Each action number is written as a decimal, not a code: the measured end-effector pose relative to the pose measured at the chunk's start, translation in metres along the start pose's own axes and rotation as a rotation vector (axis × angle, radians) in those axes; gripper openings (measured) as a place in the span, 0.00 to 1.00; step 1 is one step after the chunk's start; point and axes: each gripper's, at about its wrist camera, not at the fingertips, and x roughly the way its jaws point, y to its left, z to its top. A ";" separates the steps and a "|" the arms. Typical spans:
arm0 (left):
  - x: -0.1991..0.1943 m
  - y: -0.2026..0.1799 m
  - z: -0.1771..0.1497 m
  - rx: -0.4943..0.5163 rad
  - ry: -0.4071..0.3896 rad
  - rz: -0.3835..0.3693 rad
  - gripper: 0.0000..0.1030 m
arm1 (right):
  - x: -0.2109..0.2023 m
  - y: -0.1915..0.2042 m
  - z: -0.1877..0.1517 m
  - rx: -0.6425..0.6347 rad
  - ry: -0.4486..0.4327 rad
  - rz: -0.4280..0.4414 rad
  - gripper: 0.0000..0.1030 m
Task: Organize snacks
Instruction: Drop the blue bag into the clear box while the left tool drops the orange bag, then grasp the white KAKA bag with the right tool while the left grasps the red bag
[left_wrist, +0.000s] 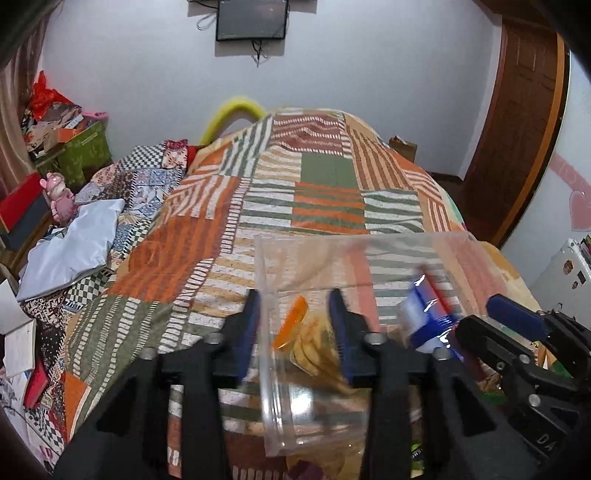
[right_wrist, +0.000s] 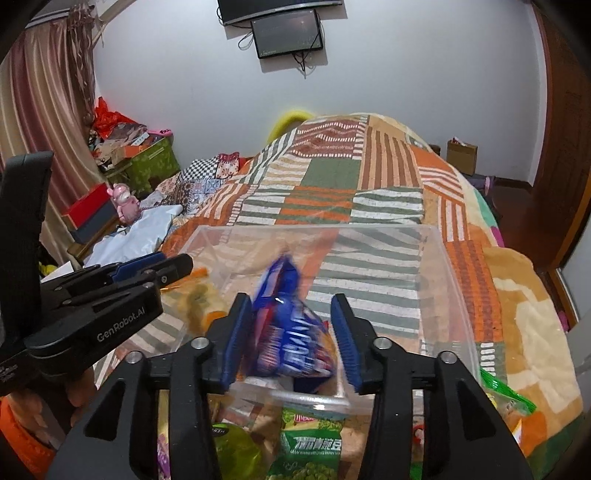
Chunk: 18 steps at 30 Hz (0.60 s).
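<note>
A clear plastic bin (left_wrist: 369, 243) (right_wrist: 436, 258) stands on the patchwork bedspread. My left gripper (left_wrist: 295, 328) is open over the bin's left wall, above a yellow-and-orange chip packet (left_wrist: 314, 347) (right_wrist: 201, 299) that lies inside. My right gripper (right_wrist: 291, 332) is open above the bin's near edge. A blurred blue snack packet (right_wrist: 291, 332) (left_wrist: 428, 314) is between its fingers, apart from both pads, over the bin. The right gripper also shows in the left wrist view (left_wrist: 491, 317), and the left gripper in the right wrist view (right_wrist: 162, 266).
A green pea packet (right_wrist: 314, 446), a yellow-green packet (right_wrist: 236, 454) and another green packet (right_wrist: 506, 395) lie before the bin. The bed (left_wrist: 317, 177) stretches ahead. Cluttered boxes (left_wrist: 74, 144) and folded cloth (left_wrist: 74, 243) sit left. A wooden door (left_wrist: 517, 129) stands right.
</note>
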 end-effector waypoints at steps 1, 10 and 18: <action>-0.005 0.000 -0.001 0.005 -0.014 0.011 0.47 | -0.004 0.001 0.000 0.002 -0.008 0.001 0.49; -0.043 0.000 -0.003 0.015 -0.063 0.009 0.58 | -0.036 0.002 0.001 -0.005 -0.069 -0.006 0.62; -0.093 -0.004 -0.018 0.042 -0.126 0.002 0.76 | -0.078 -0.002 -0.003 -0.034 -0.137 -0.020 0.74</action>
